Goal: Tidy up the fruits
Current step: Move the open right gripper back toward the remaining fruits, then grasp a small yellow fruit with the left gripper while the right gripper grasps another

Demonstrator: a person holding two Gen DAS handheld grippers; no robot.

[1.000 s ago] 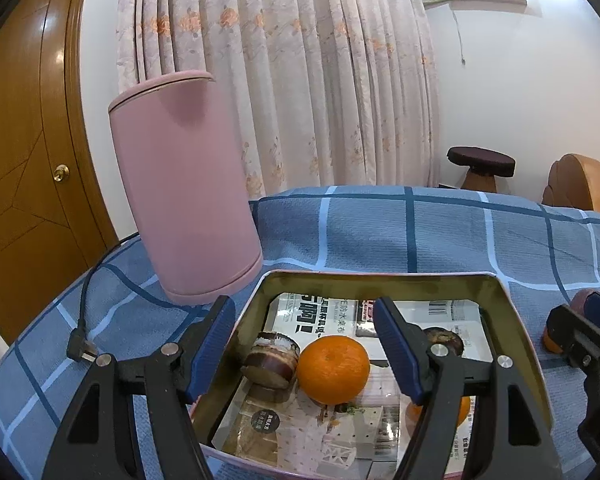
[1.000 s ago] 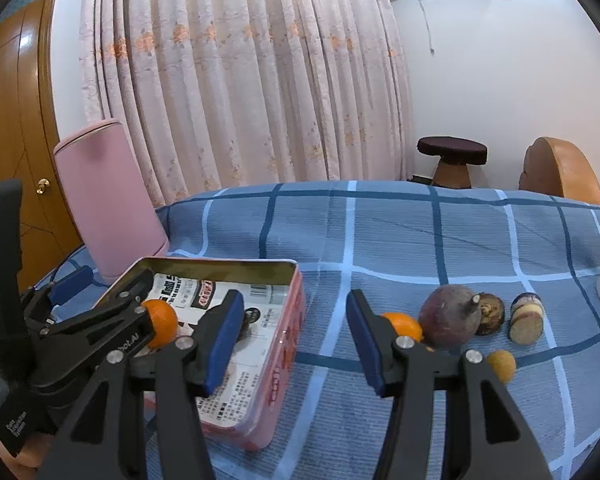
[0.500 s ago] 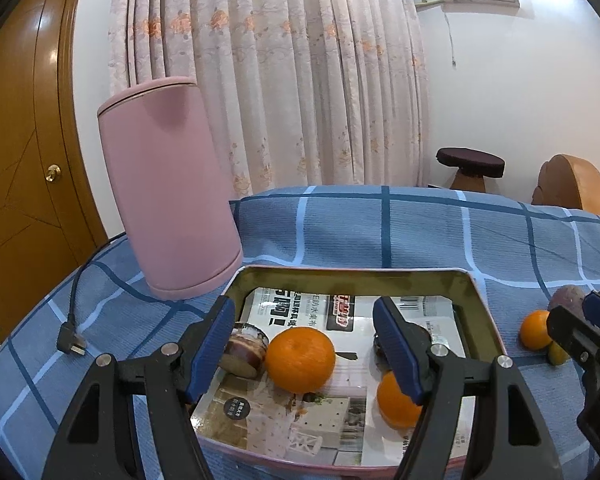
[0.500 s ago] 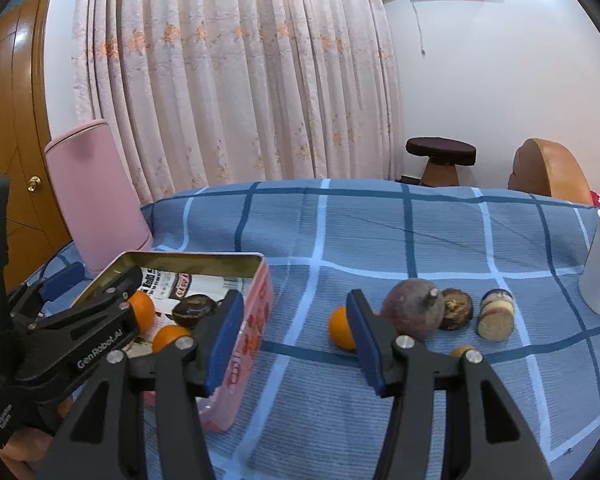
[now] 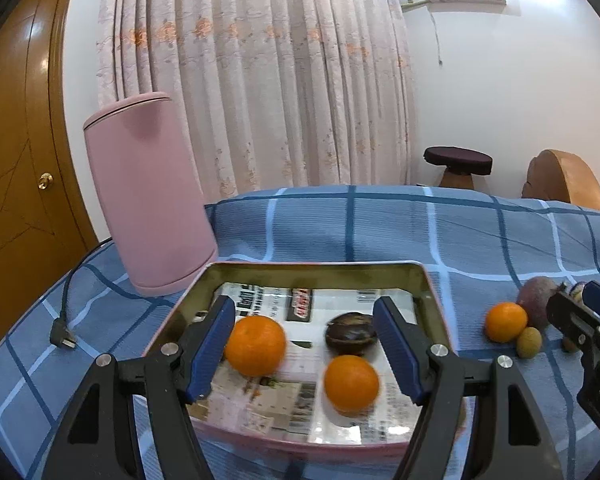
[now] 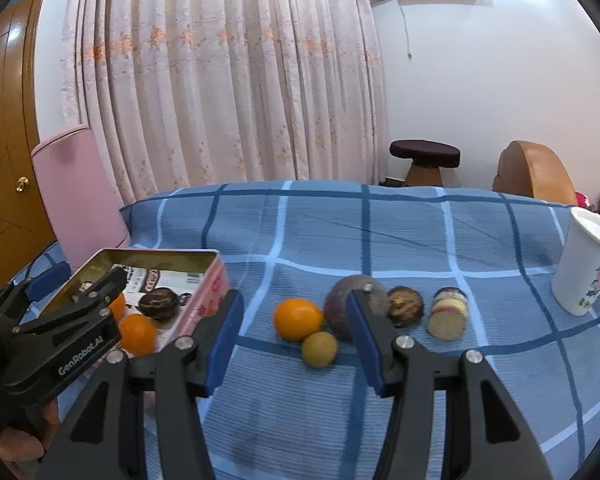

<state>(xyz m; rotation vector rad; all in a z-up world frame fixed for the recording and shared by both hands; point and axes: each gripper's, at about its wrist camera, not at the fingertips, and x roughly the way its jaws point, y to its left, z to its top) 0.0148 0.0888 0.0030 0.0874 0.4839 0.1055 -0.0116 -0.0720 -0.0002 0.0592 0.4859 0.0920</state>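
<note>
A pink tin lined with newspaper holds two oranges and a dark round fruit. My left gripper hovers open over its near side, touching nothing. To the right on the blue checked cloth lie an orange, a small yellow-brown fruit, a purple round fruit, a brown fruit and a cut piece. My right gripper stands open just short of the orange and the small fruit, with nothing between its pads.
A tall pink container stands left of the tin, with a black plug and cable beside it. A white paper cup stands at the far right. A stool and curtain lie beyond the cloth's far edge.
Both grippers have drawn back and shifted right. The whole tin and its second orange now show in the left view. The loose fruits now sit between the right fingers in its view.
</note>
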